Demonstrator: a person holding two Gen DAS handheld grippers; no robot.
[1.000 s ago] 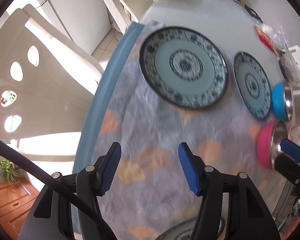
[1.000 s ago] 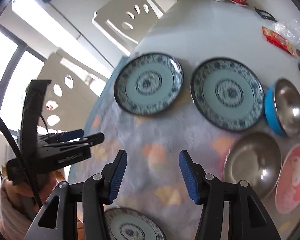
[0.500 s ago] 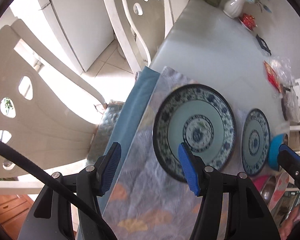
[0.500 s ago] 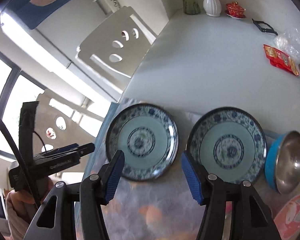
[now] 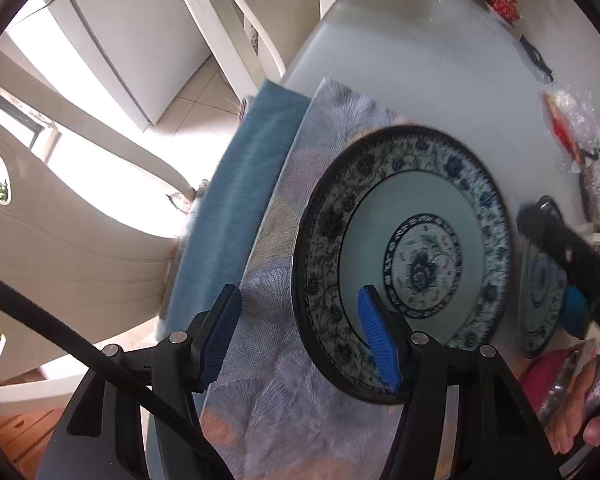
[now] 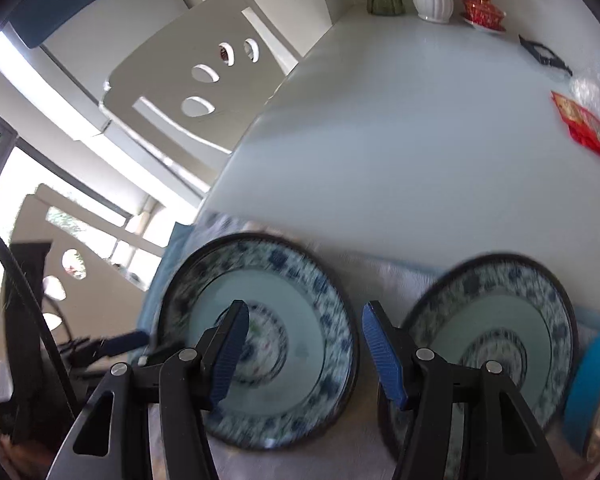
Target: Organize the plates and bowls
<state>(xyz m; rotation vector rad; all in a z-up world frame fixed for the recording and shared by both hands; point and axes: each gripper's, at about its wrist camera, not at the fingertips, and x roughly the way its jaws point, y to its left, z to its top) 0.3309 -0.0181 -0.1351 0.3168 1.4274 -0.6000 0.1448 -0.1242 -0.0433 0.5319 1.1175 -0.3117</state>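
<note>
Straddling the near rim of a blue-patterned plate (image 5: 404, 256), the left hand-held gripper (image 5: 300, 336) has its jaws apart, one blue pad over the plate's well and the other over the patterned cloth (image 5: 284, 400), neither pressing on anything. The right hand-held gripper (image 6: 304, 352), also open and empty, frames the right edge of that same plate (image 6: 260, 340), with a second matching plate (image 6: 496, 340) just beside it. Against the views a second ago, when both tools hung higher above the whole spread, the two have dropped and closed in on the far-left plate, the right one's jaws having widened a little on the way; judged from that, a two-sided lift of this plate, probably to stack it on its neighbour, is about to begin, and no stacking shows yet. Counted now: two patterned plates, one blue bowl (image 6: 588, 380) at the right edge, and a pink bowl (image 5: 548, 380) glimpsed low in the left view; other dishes lie outside these frames. All rest on the cloth at the near end of the pale counter (image 6: 420, 140).
</note>
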